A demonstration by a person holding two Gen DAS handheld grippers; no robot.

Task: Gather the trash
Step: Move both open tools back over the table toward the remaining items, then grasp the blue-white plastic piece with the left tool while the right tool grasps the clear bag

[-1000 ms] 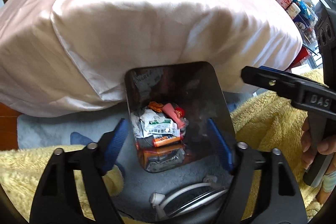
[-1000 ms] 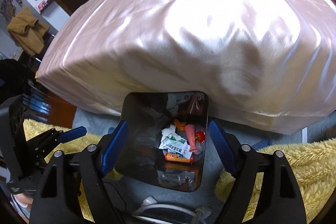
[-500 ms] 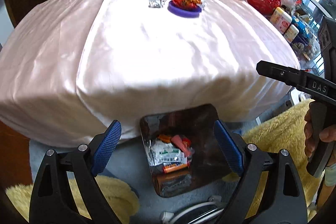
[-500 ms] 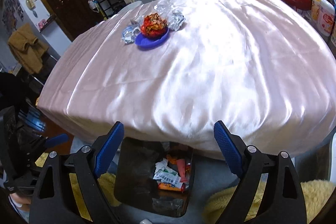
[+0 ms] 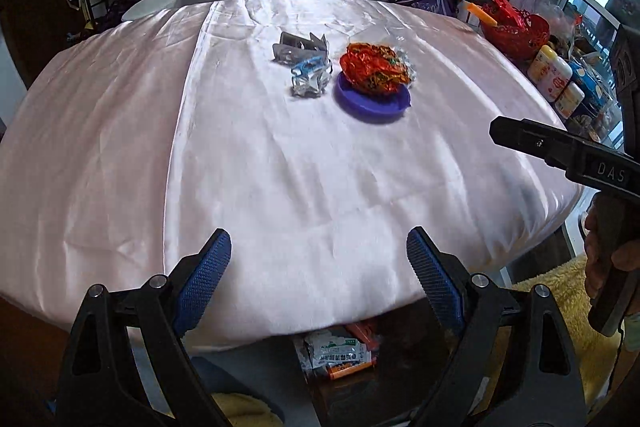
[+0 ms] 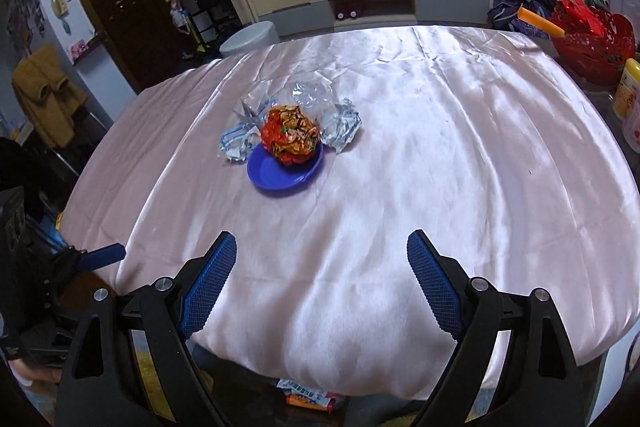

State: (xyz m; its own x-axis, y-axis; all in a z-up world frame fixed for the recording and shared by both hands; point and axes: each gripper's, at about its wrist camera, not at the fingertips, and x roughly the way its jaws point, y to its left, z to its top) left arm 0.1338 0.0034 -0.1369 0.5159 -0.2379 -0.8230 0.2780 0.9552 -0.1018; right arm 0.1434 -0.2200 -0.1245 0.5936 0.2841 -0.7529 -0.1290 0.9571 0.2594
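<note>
Trash is seen in two places. On the table covered with a pink satin cloth (image 5: 280, 163), a crumpled red and orange wrapper (image 5: 374, 73) is resting on a purple plate (image 5: 374, 103), near the far middle of the table. Just beside the plate, on its left in the left wrist view, a crumpled silver and blue wrapper (image 5: 310, 79) is lying, and behind it a flat silver foil piece (image 5: 298, 47) is seen. In the right wrist view a further crumpled silver wrapper (image 6: 340, 125) is lying just to the right of the red one (image 6: 290, 135), and a clear plastic piece (image 6: 310, 95) is behind it.

Below the near edge of the table, a dark bin (image 5: 400, 371) is partly hidden by the cloth; packets with white, green and orange print (image 5: 340, 351) are lying inside it.

The left gripper (image 5: 318, 279) is held wide open above the near edge of the table, and nothing is held between its blue pads (image 5: 202, 279). The right gripper (image 6: 322, 279) is also spread wide and is holding nothing. Both are well apart from the plate.

A red basket (image 6: 592, 39) is standing at the far right.
</note>
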